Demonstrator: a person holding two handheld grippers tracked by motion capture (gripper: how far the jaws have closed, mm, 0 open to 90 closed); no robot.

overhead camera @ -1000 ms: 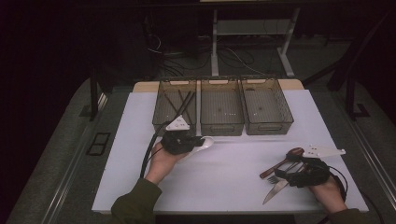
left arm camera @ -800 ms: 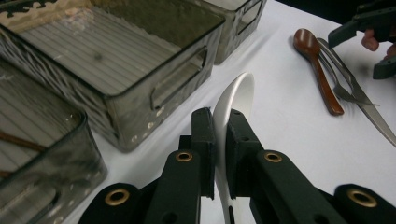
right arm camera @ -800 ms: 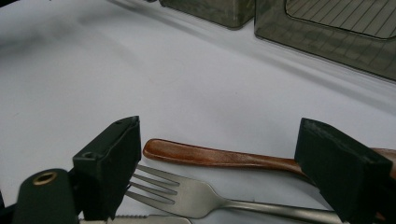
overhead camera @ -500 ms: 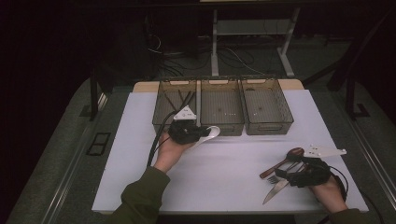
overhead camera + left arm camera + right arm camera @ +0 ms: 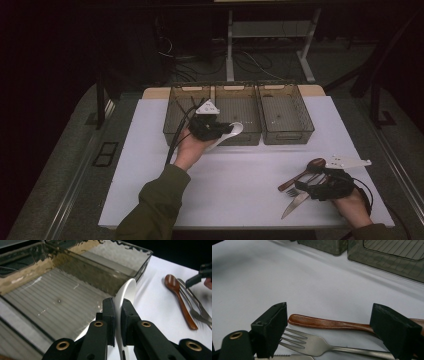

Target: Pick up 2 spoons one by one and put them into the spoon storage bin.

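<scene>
I count three bins (image 5: 237, 120); my left hand-held gripper (image 5: 118, 315) clenches one white spoon (image 5: 127, 293); right hand-held gripper (image 5: 332, 325) gapes over one fork (image 5: 312, 343), one wooden spoon (image 5: 324, 323), one knife (image 5: 296, 204).

The white spoon (image 5: 127, 293) appears as smooth, glossy plastic or ceramic. The bins (image 5: 285, 112) are smoky translucent plastic with ribbed floors. The brown spoon (image 5: 324, 323) is polished wood. The fork (image 5: 317, 345) is satin-finish metal. The table cover (image 5: 250, 180) is matt white.

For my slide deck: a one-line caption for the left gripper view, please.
Left gripper shut on a white spoon above a bin; wooden spoon beyond.
</scene>
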